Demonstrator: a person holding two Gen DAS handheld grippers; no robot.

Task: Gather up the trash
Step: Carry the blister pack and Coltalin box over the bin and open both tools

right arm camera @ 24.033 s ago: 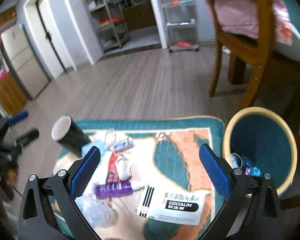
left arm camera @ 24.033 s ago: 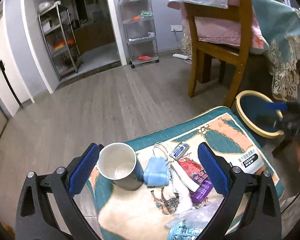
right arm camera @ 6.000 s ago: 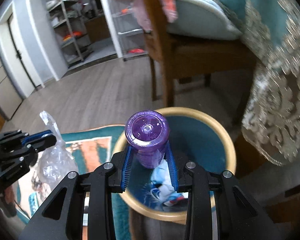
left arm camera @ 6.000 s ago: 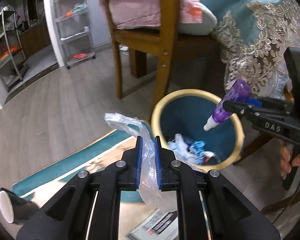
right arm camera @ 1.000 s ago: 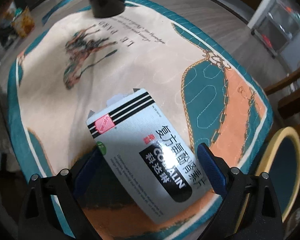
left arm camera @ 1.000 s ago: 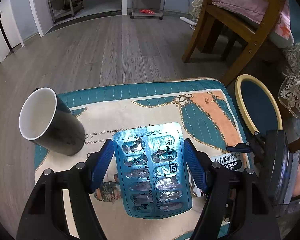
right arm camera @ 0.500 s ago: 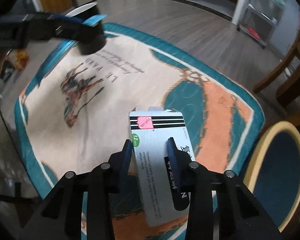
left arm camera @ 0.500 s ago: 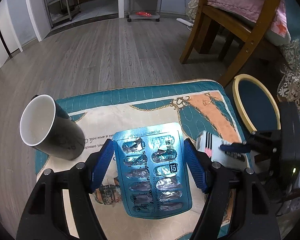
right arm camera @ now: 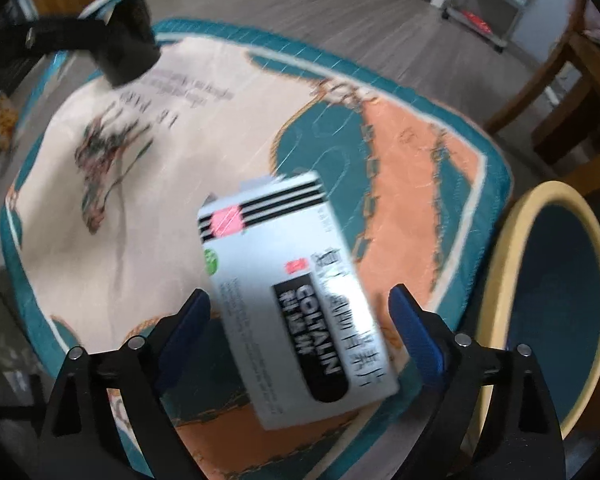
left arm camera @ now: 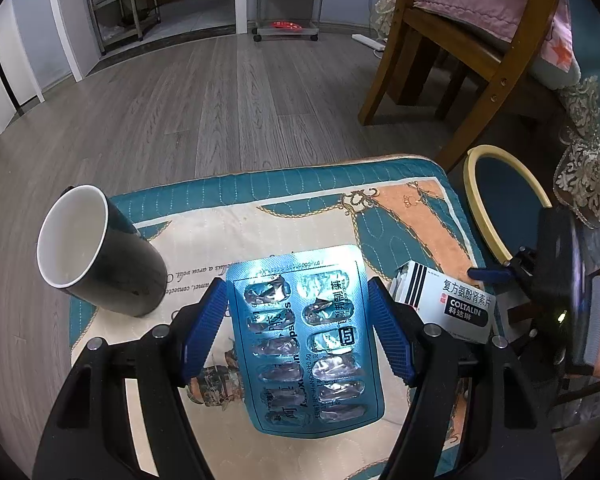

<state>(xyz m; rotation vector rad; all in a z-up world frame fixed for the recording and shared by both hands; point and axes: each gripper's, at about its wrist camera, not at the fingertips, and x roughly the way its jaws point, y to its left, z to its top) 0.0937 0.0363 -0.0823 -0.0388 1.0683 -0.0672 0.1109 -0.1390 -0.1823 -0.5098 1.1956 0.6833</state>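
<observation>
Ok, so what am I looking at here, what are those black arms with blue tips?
There is no robot. A person holds a pair of hand tongs in each hand, and each pair has a fisheye camera looking out along its two blue-padded fingers. One picture comes from the left tongs, the other from the right.

Below is a patterned mat with a black mug on it. A yellow-rimmed bin sits beside the mat.

The left tongs grip a blue blister pack by its edges. The right tongs are open around a white box without gripping it. That picture is blurred, so I can't tell whether the box is resting on the mat.
</observation>
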